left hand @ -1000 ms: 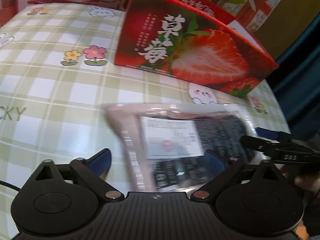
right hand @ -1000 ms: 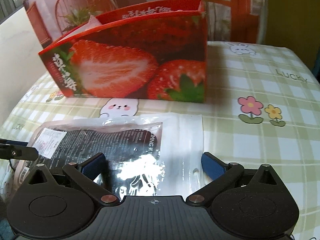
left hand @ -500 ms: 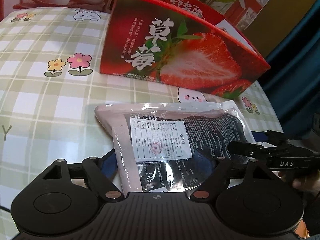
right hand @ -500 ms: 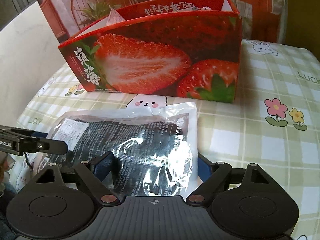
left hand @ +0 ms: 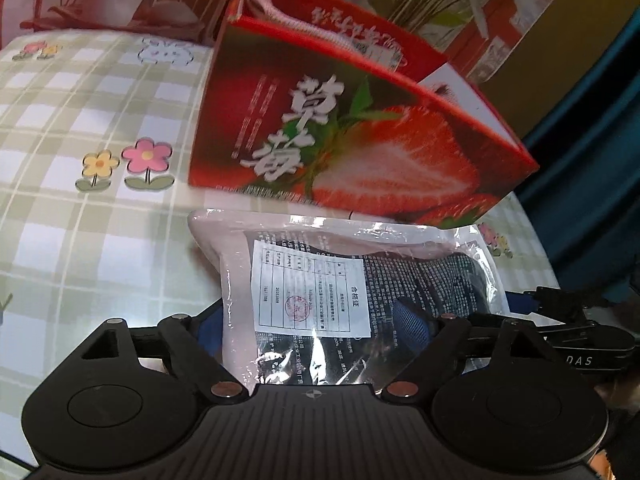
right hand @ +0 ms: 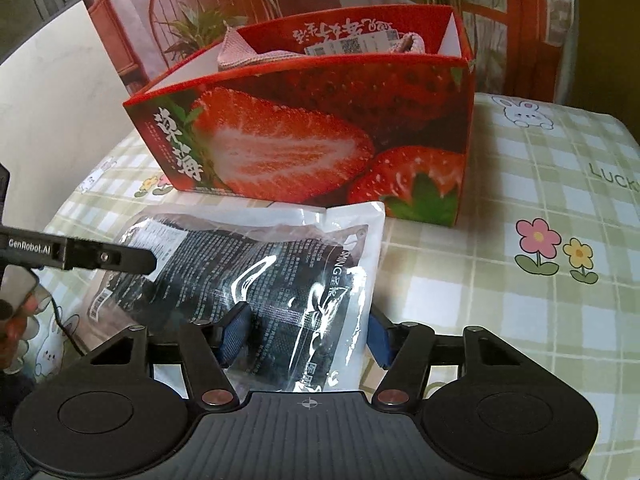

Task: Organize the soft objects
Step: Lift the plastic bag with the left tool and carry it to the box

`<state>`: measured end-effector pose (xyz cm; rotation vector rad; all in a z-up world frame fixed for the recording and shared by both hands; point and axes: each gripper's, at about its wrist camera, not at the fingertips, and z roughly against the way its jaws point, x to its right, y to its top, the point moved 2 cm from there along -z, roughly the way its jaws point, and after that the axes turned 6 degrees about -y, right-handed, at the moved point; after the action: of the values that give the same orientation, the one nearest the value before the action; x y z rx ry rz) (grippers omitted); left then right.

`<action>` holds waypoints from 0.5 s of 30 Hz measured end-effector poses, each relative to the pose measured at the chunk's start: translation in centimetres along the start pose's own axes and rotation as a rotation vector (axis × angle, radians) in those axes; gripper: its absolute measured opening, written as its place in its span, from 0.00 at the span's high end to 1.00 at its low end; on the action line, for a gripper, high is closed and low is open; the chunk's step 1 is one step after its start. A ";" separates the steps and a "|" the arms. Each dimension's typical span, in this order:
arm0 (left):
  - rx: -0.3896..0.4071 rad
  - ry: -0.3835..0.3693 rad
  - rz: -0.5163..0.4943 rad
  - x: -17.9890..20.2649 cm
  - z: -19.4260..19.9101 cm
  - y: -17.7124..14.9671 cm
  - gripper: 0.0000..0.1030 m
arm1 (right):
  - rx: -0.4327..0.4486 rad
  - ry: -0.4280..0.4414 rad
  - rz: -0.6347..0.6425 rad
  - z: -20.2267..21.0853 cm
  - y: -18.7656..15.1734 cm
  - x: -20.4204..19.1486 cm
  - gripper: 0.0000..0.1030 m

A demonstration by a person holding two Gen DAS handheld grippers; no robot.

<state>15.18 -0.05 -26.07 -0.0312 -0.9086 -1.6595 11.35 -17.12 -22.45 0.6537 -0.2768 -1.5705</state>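
Observation:
A clear plastic bag with a dark garment and a white label (left hand: 320, 280) is held off the checked tablecloth, in front of the red strawberry box (left hand: 360, 140). My left gripper (left hand: 316, 326) is shut on one end of the bag. My right gripper (right hand: 304, 334) is shut on the other end of the bag (right hand: 260, 272). The box (right hand: 320, 152) is open at the top, with a pink knitted item (right hand: 256, 50) inside. The left gripper's finger (right hand: 100, 258) shows in the right wrist view.
The table has a green-and-white checked cloth (right hand: 540, 320) with flower and bunny prints. A printed backdrop of plants and a chair stands behind the box (right hand: 208, 12). The table's right edge drops to a dark blue area (left hand: 592, 160).
Both grippers have closed on the bag's two ends and raised it toward the box. The box looks nearer and its open top has come into view.

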 end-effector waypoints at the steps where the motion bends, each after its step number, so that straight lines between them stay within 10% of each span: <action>1: 0.009 -0.008 -0.003 0.1 0.2 0.1 0.16 | 0.003 0.002 0.001 0.1 0.1 0.0 0.45; 15: 0.166 -0.082 -0.066 2.5 4.1 2.9 0.17 | 0.111 0.006 0.014 3.5 1.6 -0.2 0.48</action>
<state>15.09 0.22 -20.50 0.0448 -1.1173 -1.6486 10.72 -17.87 -18.73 0.7410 -0.3656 -1.5473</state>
